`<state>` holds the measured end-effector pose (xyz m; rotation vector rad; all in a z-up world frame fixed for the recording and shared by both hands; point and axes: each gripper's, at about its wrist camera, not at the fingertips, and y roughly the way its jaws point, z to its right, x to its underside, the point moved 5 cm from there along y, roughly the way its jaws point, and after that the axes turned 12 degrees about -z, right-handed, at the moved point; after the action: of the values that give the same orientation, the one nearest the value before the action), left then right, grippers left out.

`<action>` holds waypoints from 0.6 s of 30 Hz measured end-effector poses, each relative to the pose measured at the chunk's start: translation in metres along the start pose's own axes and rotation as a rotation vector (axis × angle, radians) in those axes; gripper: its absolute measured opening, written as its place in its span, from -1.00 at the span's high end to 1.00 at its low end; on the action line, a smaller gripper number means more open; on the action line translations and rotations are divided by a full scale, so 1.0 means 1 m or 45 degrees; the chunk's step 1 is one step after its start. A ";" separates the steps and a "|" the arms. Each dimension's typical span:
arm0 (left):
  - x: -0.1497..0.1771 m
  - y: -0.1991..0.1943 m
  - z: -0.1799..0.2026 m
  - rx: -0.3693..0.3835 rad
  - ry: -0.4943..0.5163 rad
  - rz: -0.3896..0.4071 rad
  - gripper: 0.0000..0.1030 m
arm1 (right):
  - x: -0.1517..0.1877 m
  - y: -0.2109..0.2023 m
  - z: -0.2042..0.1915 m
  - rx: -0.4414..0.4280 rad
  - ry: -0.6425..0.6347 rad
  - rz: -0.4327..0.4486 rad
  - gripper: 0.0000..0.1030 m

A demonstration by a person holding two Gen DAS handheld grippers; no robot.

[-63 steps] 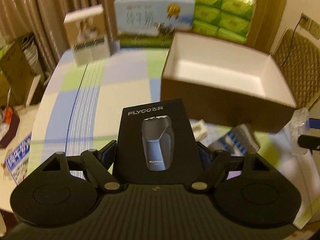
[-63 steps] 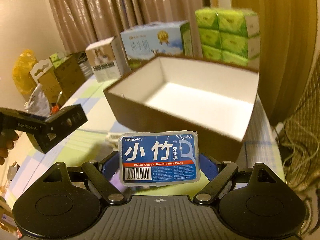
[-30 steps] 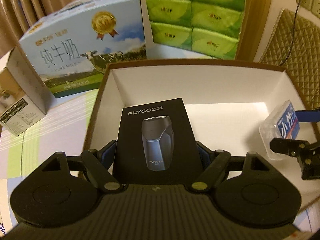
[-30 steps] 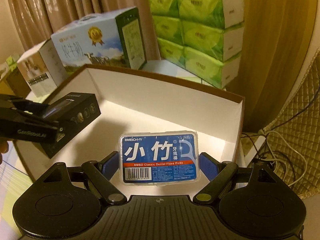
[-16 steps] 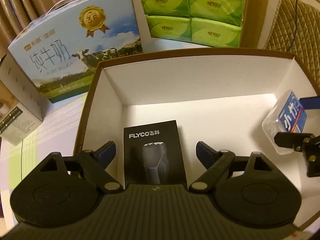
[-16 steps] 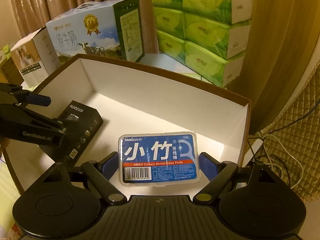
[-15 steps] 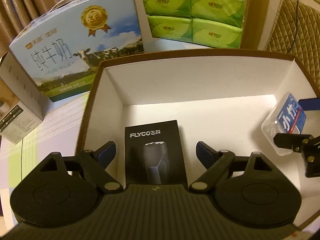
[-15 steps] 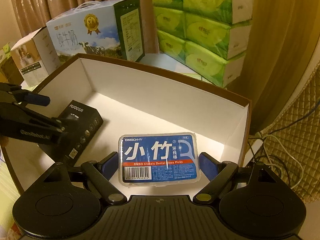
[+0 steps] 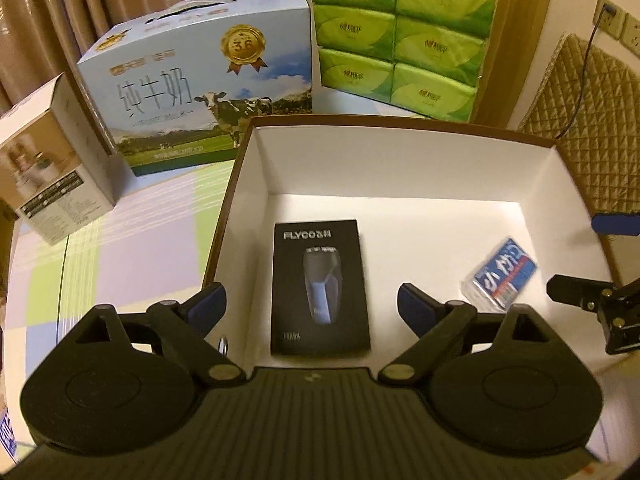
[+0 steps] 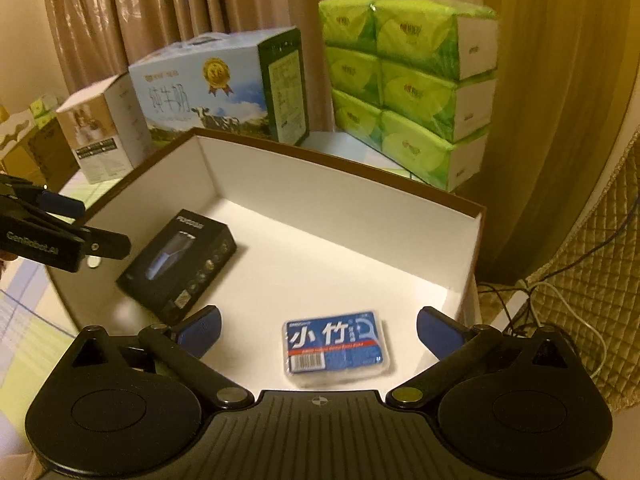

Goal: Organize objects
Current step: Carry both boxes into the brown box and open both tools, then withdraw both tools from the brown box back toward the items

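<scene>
A brown cardboard box with a white inside [image 9: 400, 160] [image 10: 320, 184] stands on the table. On its floor at the left lies a black FLYCO shaver box [image 9: 320, 288] [image 10: 180, 260]. At the right lies a blue floss-pick pack [image 9: 502, 274] [image 10: 338, 346]. My left gripper [image 9: 312, 304] hangs open above the shaver box, touching nothing. My right gripper [image 10: 320, 330] hangs open above the floss pack, holding nothing. Each gripper shows at the edge of the other's view.
Behind the box stand a blue milk carton [image 9: 200, 76], a stack of green tissue packs [image 9: 400, 28] and a small white carton [image 9: 52, 172]. A checked tablecloth [image 9: 132, 256] covers the table. A quilted chair back [image 9: 592, 120] and cables [image 10: 560, 288] lie to the right.
The right gripper opened and let the floss pack drop onto the box floor. The left gripper, open since half a second ago, has risen a little above the shaver box.
</scene>
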<state>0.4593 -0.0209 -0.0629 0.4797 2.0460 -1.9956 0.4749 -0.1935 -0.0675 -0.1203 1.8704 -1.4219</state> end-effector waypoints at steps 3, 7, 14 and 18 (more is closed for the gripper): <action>0.012 -0.017 -0.002 0.019 -0.026 0.016 -0.76 | 0.006 -0.014 -0.001 -0.012 0.041 0.022 -0.96; 0.029 -0.039 -0.004 0.034 -0.059 0.043 -0.76 | 0.015 -0.035 -0.005 -0.049 0.079 0.062 -0.96; 0.064 -0.073 -0.009 0.056 -0.133 0.074 -0.76 | 0.033 -0.065 -0.014 -0.097 0.138 0.108 -0.96; 0.085 -0.090 -0.012 0.069 -0.174 0.092 -0.76 | 0.043 -0.079 -0.021 -0.113 0.144 0.123 -0.96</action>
<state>0.3459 -0.0045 -0.0133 0.4099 1.8718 -1.9884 0.4032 -0.2282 -0.0199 0.0072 2.0049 -1.3044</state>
